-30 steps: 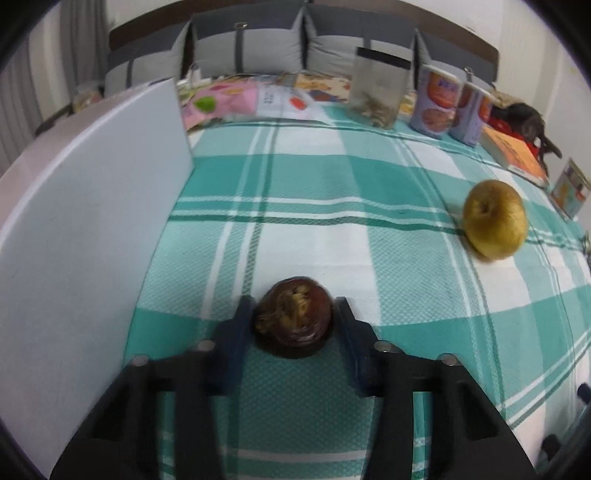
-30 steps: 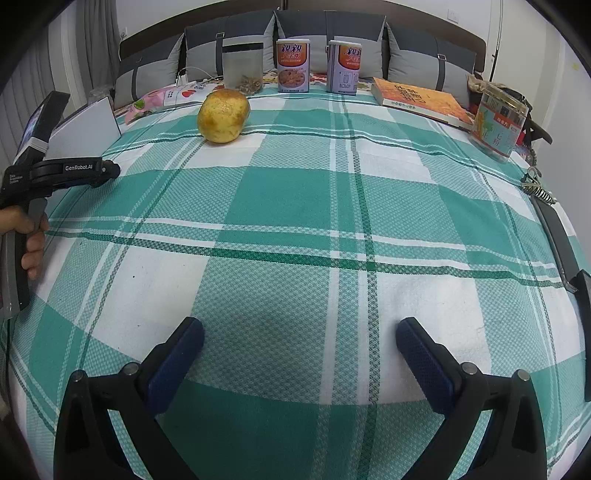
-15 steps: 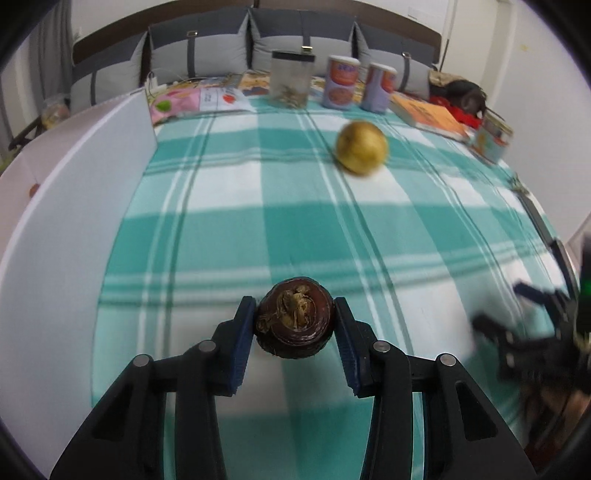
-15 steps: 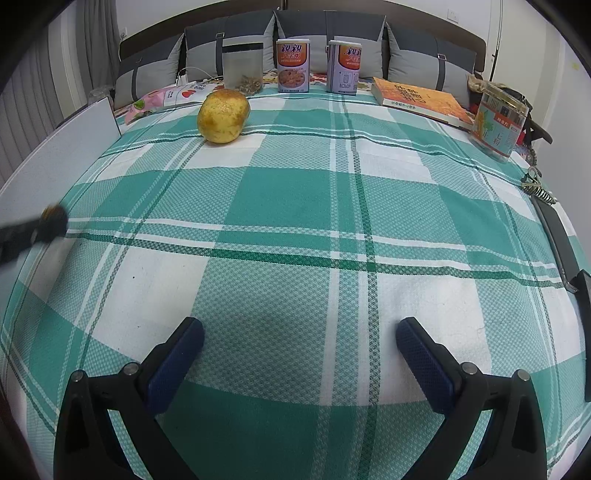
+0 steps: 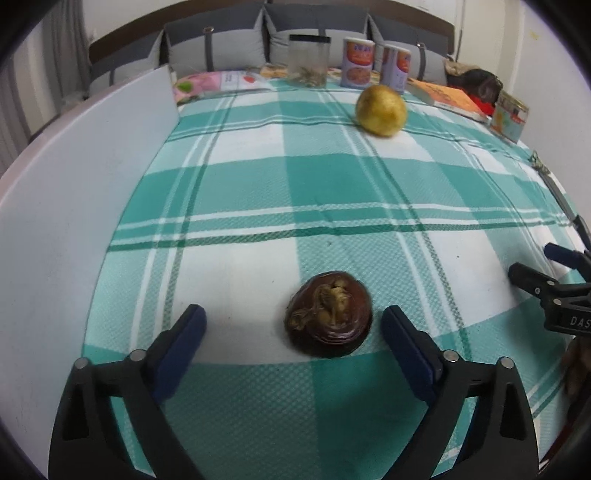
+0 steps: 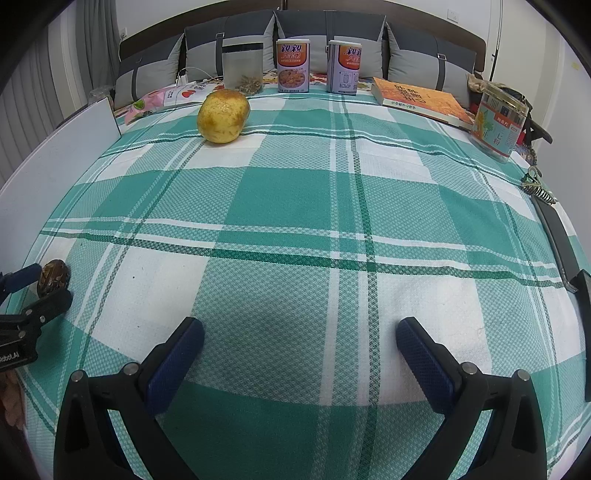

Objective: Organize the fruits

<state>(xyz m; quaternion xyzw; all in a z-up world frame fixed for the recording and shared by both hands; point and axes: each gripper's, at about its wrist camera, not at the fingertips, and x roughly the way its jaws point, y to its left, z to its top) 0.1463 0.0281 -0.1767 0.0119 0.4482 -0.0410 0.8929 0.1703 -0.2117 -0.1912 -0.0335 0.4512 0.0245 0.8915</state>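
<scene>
The small dark-brown, wrinkled round fruit [image 5: 328, 315] is seen resting on the green-and-white checked tablecloth [image 5: 332, 192] between the spread fingers of the left gripper [image 5: 293, 325], untouched; the right gripper [image 6: 300, 341] is likewise spread and empty. The fruit is judged light and firm; a grasp across its widest sides is advised

You're in a bedroom at home, pretty clearly. You're working right on a bed covered with a green and white plaid spread [image 6: 295, 229], and at the far end there's a dark headboard [image 6: 436, 26] with grey cushions [image 6: 424, 59] leaning on it. Household odds and ends sit along the far edge: two snack tins [image 6: 291, 66], a clear jar [image 6: 243, 68], an orange book [image 6: 421, 101] and a printed canister [image 6: 498, 122] on the right. You've got curtains [image 6: 96, 55] hanging at far left, a wall socket [image 6: 453, 14] up at the back wall, and a white board [image 5: 74, 206] along the left side.
</scene>
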